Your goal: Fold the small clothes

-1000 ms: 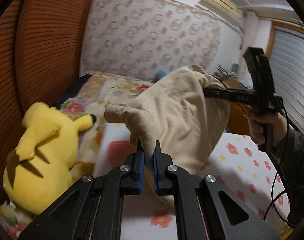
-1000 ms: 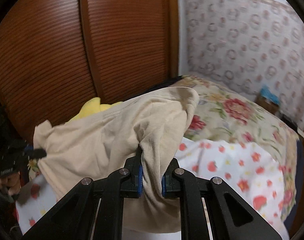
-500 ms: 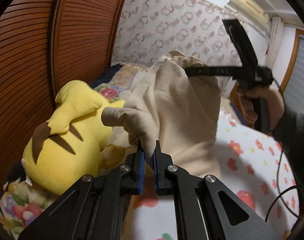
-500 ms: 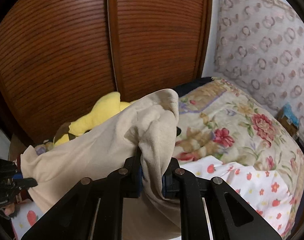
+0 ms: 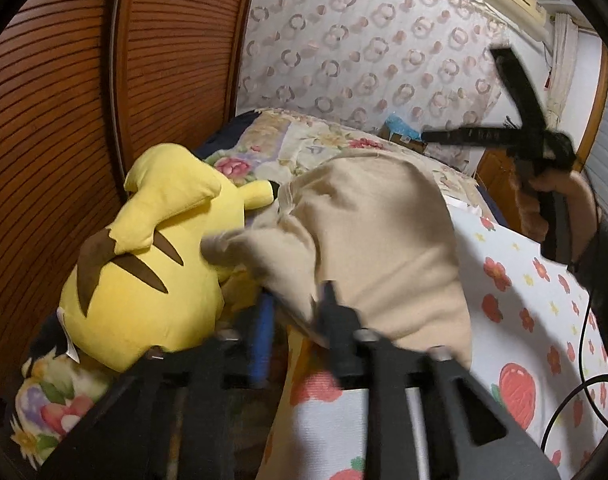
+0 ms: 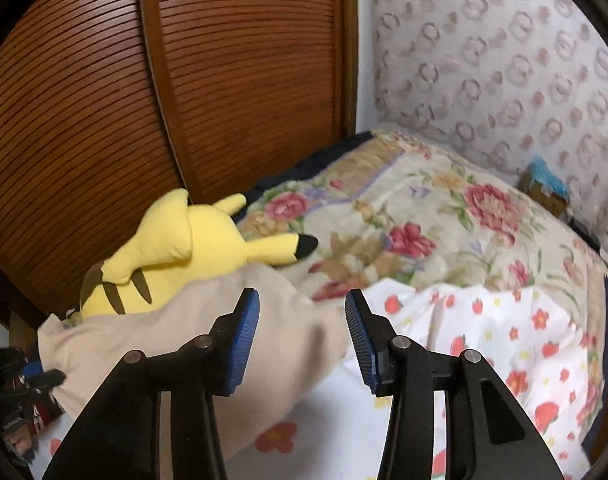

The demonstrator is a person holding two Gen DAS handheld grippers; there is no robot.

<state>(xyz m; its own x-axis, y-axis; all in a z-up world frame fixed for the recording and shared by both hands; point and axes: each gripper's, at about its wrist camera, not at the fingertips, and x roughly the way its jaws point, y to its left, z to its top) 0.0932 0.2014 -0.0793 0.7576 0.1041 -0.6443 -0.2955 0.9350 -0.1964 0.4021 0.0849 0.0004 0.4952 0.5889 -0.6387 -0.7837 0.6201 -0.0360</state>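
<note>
While the soft beige knit garment (image 5: pixel 376 240) lies bunched on the white strawberry-print sheet (image 6: pixel 484 344), it is not flat: it humps up and one corner rests against the yellow lightning-tailed plush toy (image 5: pixel 152 264) at its 9 o'clock side. Seen from the right wrist, its long axis runs from about 8 o'clock to 2 o'clock, the far end pointing toward the floral quilt (image 6: pixel 424 216). The left gripper (image 5: pixel 296 320) sits right at the garment's near edge, fingers parted, with cloth draped between and over the blurred tips; whether any cloth is truly pinched I cannot tell, though the gap looks too wide for a grip. The right gripper (image 6: pixel 302 332) hangs with fingers spread wide and holding nothing, the garment lying below and toward 8 o'clock of its blue pads (image 6: pixel 246 340). The left hand is judged nearer to the cloth. For a fold, the likely next need is to spread the heap flat along that axis, away from the toy, with the brown slatted wardrobe door (image 6: pixel 184 100) beyond at 11 o'clock
</note>
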